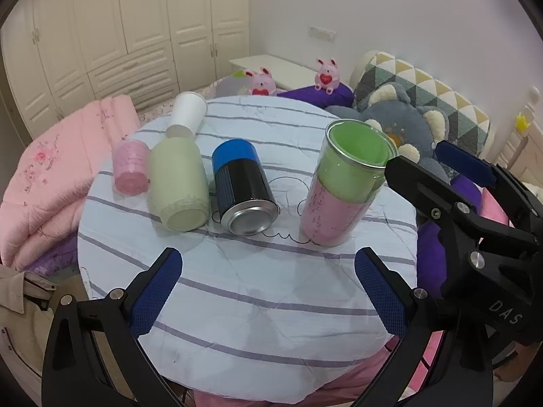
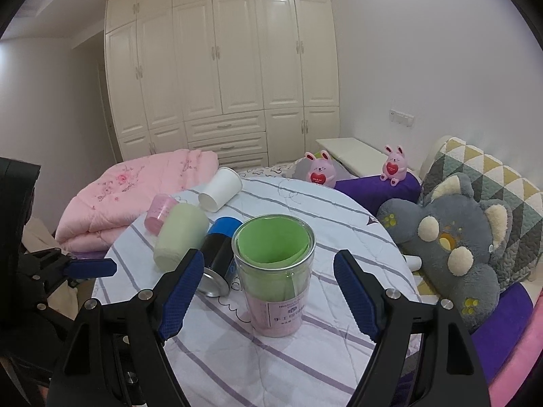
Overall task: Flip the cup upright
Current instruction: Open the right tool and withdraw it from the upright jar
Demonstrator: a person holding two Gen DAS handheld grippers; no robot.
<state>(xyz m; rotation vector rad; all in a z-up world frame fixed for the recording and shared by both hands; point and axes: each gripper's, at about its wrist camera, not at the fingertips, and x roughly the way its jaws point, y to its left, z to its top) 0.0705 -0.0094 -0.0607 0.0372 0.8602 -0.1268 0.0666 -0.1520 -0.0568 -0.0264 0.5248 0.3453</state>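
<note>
Round table under a white quilted cloth with purple stripes point(image 1: 271, 305); near half bare, broad open room in front of both grippers. Clear plastic cup lined green above, pink below point(image 1: 346, 183) upright at right of centre, well in from the rim; same cup point(image 2: 275, 271) between the spread fingers of the right gripper point(image 2: 268, 298), untouched on both sides. Left gripper point(image 1: 271, 291) gaping wide over bare cloth, holding nothing. Lying on their sides, left of the cup: black metal can with blue band point(image 1: 242, 186), pale green frosted cup point(image 1: 180, 186) just beside it, small pink cup point(image 1: 130, 166), white paper cup point(image 1: 186, 112) near the far edge. Printed label on clear cup, too small to read. "DAS" on right gripper body.
</note>
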